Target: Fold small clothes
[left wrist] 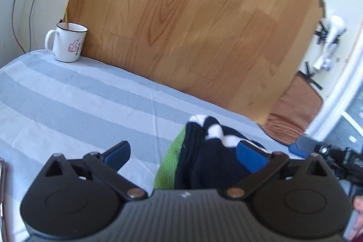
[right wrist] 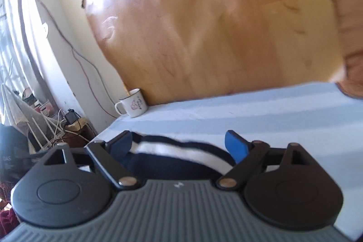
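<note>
The bundled sock (left wrist: 211, 158), navy with white stripes and a green part, lies on the striped bench (left wrist: 74, 101) near its right edge. A mug (left wrist: 69, 42) stands at the far left corner. Left tool (left wrist: 183, 157) and right tool (right wrist: 181, 146) both spread wide around the sock.

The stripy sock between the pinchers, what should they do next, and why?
Probably close the right gripper on the dark sock with the white stripe. Both grippers are wide open, so nothing is held yet. The sock lies bunched between the right gripper's blue fingers on the striped sheet. The left gripper also has the sock bundle by its right finger, so it could pinch next.
</note>
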`<state>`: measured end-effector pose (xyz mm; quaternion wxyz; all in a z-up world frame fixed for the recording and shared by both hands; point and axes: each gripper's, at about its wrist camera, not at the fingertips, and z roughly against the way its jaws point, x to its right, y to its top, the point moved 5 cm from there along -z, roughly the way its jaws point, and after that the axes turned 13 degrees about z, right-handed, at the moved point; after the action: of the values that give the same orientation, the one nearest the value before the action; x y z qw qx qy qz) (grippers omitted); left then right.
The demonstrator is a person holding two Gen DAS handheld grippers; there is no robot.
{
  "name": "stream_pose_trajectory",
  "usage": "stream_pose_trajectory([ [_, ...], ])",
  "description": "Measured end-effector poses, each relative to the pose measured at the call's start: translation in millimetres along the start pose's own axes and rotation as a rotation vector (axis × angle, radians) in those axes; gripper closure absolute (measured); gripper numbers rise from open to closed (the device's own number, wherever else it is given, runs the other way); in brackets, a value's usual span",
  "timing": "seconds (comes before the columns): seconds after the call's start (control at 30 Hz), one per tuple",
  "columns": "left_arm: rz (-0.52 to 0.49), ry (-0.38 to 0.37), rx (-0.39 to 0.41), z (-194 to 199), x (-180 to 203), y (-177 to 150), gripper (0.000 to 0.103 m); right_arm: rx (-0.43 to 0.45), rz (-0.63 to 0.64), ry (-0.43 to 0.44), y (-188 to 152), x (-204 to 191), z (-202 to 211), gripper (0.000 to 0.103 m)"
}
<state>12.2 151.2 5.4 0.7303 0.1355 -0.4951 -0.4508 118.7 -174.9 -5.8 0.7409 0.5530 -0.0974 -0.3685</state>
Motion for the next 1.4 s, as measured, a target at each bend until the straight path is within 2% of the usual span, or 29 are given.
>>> stream_pose_trajectory([
  [0.1,0.03,-0.008,-0.064,-7,-8,-9,0.0,-0.09,-0.109,0.033,-28,12,-2,0.012],
  [0.2,0.11,0.005,-0.151,-24,-19,-21,0.0,-0.119,-0.166,0.051,-45,12,-5,0.012],
  [0.3,0.211,-0.065,-0.224,-36,-23,-30,0.0,-0.124,-0.204,0.095,-50,7,-11,0.012],
  [0.4,0.23,-0.109,-0.263,-46,-20,-39,0.0,-0.132,-0.213,0.118,-49,2,-23,0.012],
  [0.5,0.173,-0.109,-0.225,-48,-14,-46,0.0,-0.158,-0.249,0.137,-57,2,-36,0.011],
  [0.67,0.107,-0.105,-0.189,-46,-6,-53,0.0,-0.107,-0.137,0.117,-63,-11,-39,0.007],
  [0.77,0.07,-0.091,-0.182,-46,-2,-55,0.0,-0.102,-0.153,0.123,-62,-8,-40,0.007],
  [0.83,0.051,-0.081,-0.18,-46,0,-57,0.0,-0.107,-0.156,0.112,-61,-7,-42,0.01],
  [0.9,0.036,-0.073,-0.172,-47,1,-58,0.001,-0.126,-0.11,0.072,-59,-13,-46,0.028],
  [0.93,0.026,-0.064,-0.168,-47,3,-59,0.005,-0.119,-0.08,0.056,-58,-18,-47,0.032],
  [1.0,-0.004,-0.033,-0.165,-48,7,-62,0.017,-0.088,-0.025,0.05,-52,-26,-44,0.049],
  [1.07,-0.002,-0.036,-0.167,-49,13,-59,0.022,-0.049,0.04,0.046,-41,-32,-39,0.056],
  [1.13,0.018,-0.072,-0.174,-52,23,-47,0.031,0.003,0.089,0.025,-28,-30,-38,0.058],
  [1.2,0.019,-0.103,-0.17,-62,37,-30,0.035,0.06,0.123,-0.001,-10,-21,-38,0.059],
  [1.3,-0.014,-0.113,-0.126,-84,63,-1,0.035,0.117,0.128,-0.026,17,6,-49,0.059],
  [1.4,-0.047,-0.11,-0.1,-122,84,21,0.035,0.139,0.135,-0.065,38,40,-69,0.059],
])
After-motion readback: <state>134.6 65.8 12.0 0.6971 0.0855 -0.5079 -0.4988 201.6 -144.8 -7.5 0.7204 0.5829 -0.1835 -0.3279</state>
